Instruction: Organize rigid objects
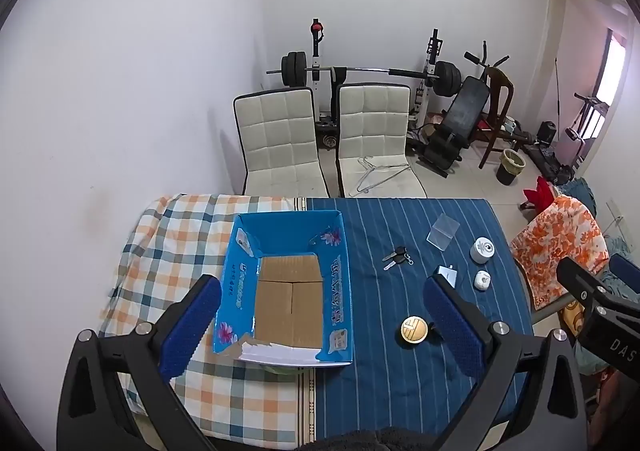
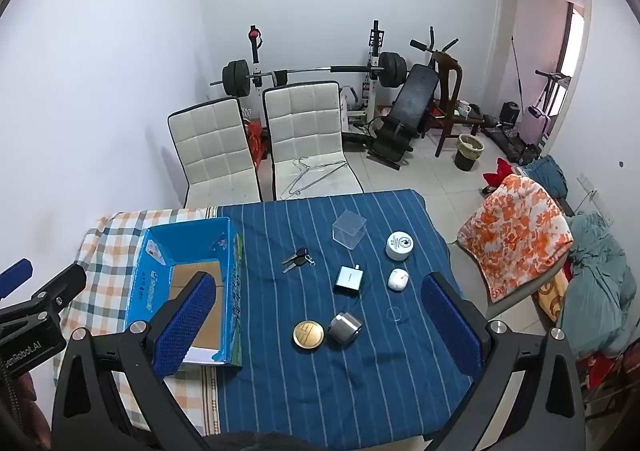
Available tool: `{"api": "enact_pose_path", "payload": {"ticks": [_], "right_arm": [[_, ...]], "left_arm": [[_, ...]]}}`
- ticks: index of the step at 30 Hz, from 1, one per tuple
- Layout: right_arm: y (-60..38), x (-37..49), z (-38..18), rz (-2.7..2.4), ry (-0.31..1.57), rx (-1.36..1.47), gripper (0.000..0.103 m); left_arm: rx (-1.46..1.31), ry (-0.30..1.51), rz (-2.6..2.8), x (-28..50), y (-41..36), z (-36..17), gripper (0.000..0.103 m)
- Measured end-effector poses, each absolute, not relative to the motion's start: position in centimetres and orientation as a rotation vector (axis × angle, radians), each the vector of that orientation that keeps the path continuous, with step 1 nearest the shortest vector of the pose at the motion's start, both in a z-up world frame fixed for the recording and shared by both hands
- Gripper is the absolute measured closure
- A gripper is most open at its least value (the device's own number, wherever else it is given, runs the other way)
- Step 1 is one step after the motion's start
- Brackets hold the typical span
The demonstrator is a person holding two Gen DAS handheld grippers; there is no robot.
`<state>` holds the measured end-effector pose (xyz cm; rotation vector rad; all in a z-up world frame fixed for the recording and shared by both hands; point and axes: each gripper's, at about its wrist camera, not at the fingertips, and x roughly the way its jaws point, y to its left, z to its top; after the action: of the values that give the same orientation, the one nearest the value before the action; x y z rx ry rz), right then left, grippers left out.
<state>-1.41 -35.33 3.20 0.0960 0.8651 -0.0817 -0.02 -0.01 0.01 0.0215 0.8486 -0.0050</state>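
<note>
Here both claws are hanging above the table [image 2: 280,403], tilted downward, and each is standing with its jaws wide apart and nothing between the blue pads. The left claw [image 1: 320,323] is hovering over the open blue box [image 1: 288,291], which is sitting empty, its cardboard floor bare, straddling the checked cloth [image 1: 180,235] and the blue striped cloth [image 1: 400,383]. Just inside its right-hand finger [image 1: 452,323] a round gold tin [image 1: 414,329] is lying on the stripes. Beyond that finger, further from the claw, a bunch of keys [image 1: 396,257], a clear plastic cube [image 1: 443,232], a white round jar [image 1: 483,250] and a small white earbud case [image 1: 482,280] are spreading across the cloth.

The right claw [image 2: 320,327] is hanging over the loose things. Between its fingers, nearest, the gold tin and a grey metal gadget [image 2: 345,328] are lying side by side, almost touching; a clear disc [image 2: 394,313] is resting toward the right-hand finger. Further ahead a silver charger [image 2: 349,280] is sitting beside the earbud case, with the keys, cube and jar beyond. The box is standing behind this claw's left-hand finger [image 2: 186,325]. Two white chairs [image 2: 256,139] are standing past the table.
</note>
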Motion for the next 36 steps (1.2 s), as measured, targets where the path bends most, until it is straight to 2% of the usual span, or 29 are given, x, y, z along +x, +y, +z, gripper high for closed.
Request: {"api": "enact_pose_path", "payload": {"ticks": [36], "right_arm": [[-35.2,-0.9,3.0,-0.084,0.873,0.105,0.000]], "left_arm": [[0.016,0.840,-0.007,0.2,-1.4,1.1,0.000]]}}
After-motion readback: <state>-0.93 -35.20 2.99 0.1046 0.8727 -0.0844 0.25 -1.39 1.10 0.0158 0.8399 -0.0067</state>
